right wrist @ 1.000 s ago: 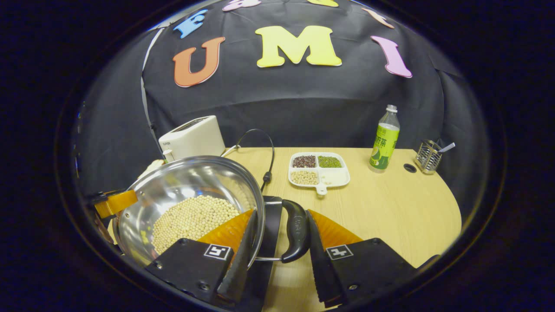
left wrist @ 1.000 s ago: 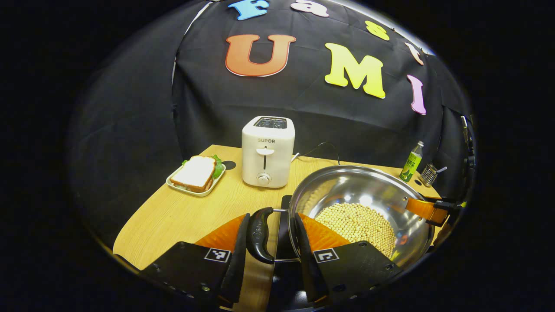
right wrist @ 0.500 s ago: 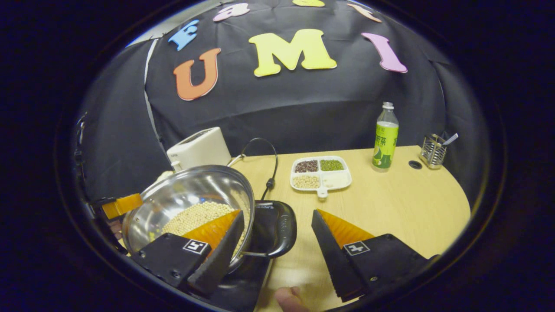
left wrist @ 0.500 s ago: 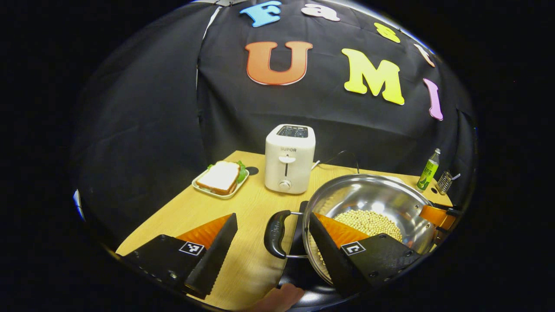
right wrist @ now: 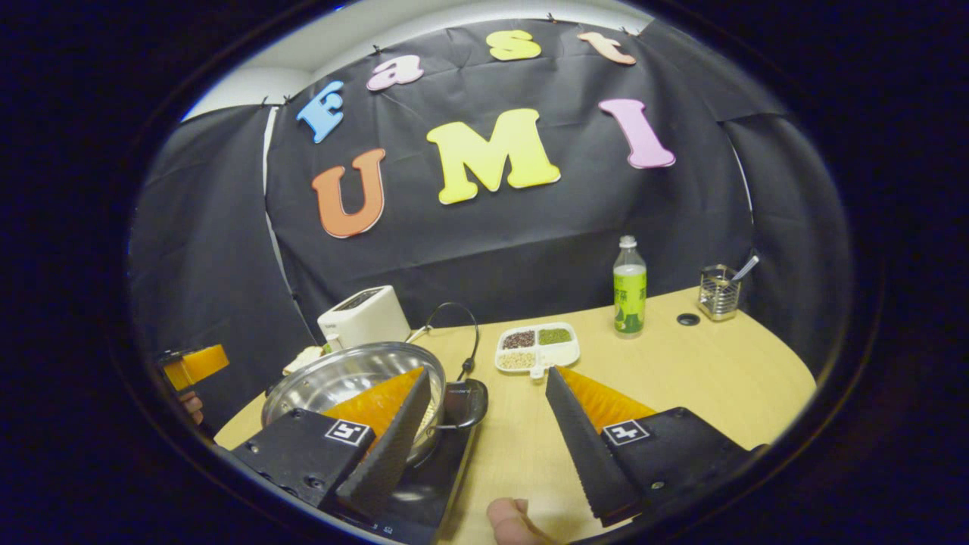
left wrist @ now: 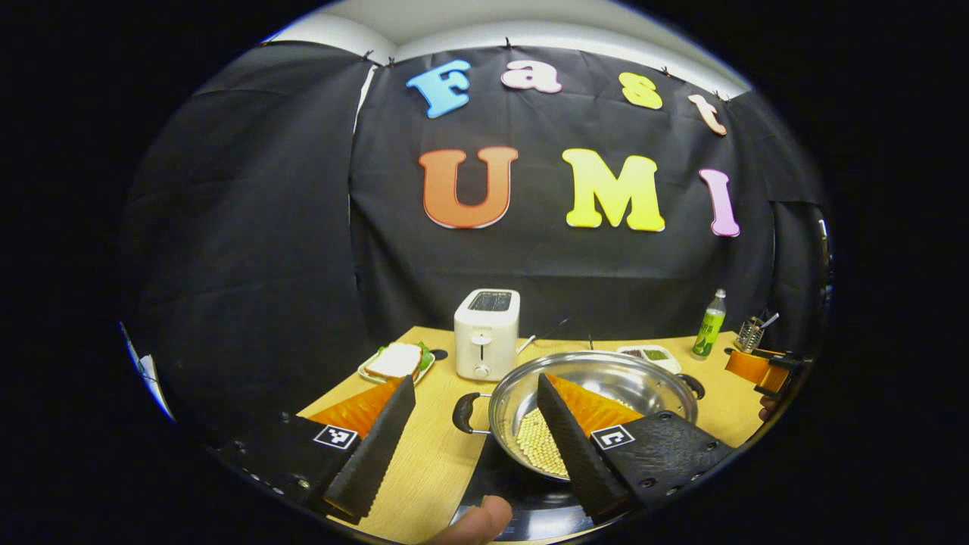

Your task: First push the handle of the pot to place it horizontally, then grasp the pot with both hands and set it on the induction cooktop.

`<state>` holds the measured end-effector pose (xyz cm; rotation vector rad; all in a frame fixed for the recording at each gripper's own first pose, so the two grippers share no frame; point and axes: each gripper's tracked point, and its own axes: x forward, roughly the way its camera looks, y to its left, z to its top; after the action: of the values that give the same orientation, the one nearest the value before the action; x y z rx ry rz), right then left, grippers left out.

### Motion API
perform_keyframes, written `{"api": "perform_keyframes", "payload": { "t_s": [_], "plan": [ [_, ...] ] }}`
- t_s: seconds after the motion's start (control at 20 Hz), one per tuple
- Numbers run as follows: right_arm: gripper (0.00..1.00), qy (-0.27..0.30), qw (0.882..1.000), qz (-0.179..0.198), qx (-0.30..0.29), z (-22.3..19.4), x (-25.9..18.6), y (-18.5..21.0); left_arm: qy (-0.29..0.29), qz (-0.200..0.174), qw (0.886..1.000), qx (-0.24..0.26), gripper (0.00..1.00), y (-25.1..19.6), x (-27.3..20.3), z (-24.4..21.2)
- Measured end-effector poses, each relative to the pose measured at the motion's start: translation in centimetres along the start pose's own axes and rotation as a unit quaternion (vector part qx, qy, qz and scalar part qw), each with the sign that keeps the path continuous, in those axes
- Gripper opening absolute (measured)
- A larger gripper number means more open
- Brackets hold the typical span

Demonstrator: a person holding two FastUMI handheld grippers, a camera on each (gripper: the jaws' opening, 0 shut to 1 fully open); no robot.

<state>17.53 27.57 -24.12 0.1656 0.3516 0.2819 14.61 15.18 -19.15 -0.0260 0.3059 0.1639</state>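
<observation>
Pot point(left wrist: 598, 386) of polished steel, part-filled with beans, sits on the induction cooktop point(left wrist: 522, 503) on the counter point(right wrist: 681, 378). It looks heavy and slick; its side handles point(left wrist: 465, 412) offer the grip. Both left tongs point(left wrist: 477, 446) and right tongs point(right wrist: 488, 446) gape empty.

At lower left we see the steel pot point(right wrist: 344, 375) on the black induction cooktop point(right wrist: 424, 484), our right gripper point(right wrist: 477, 446) with jaws spread wide. A divided tray point(right wrist: 537, 350) and green bottle point(right wrist: 629, 288) sit mid-counter point(right wrist: 719, 371).
</observation>
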Motion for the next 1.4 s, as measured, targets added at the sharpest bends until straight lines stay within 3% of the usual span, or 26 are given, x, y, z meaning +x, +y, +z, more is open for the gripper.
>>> {"api": "perform_keyframes", "payload": {
  "t_s": [0.25,0.35,0.55,0.7,0.9,1.4],
  "plan": [
    [0.99,-0.068,0.998,-0.014,-0.006,2.8,-8.4,-1.5,-0.036,-0.041,0.998,-0.04,0.95,-5.1,-6.7,2.9],
    [0.95,-0.093,0.995,-0.02,-0.018,4.0,-11.8,-2.7,-0.05,-0.052,0.997,-0.034,0.95,-6.5,-9.4,3.6],
    [0.96,-0.103,0.991,-0.081,-0.028,6.6,-17.9,-7.6,-0.064,-0.062,0.996,-0.018,0.95,-8.2,-13.6,4.3],
    [0.96,-0.116,0.989,-0.086,-0.011,8.6,-22.3,-9.9,-0.07,-0.088,0.993,-0.023,0.95,-10.5,-16.5,5.3],
    [0.96,-0.141,0.981,-0.129,-0.038,11.3,-27.6,-13.7,-0.106,-0.078,0.991,0.009,0.95,-11.2,-19.3,7.4],
    [0.96,-0.178,0.973,-0.12,-0.082,12.7,-33.7,-12.9,-0.137,-0.1,0.985,0.014,0.95,-13.3,-23.0,9.0]
  ]
}}
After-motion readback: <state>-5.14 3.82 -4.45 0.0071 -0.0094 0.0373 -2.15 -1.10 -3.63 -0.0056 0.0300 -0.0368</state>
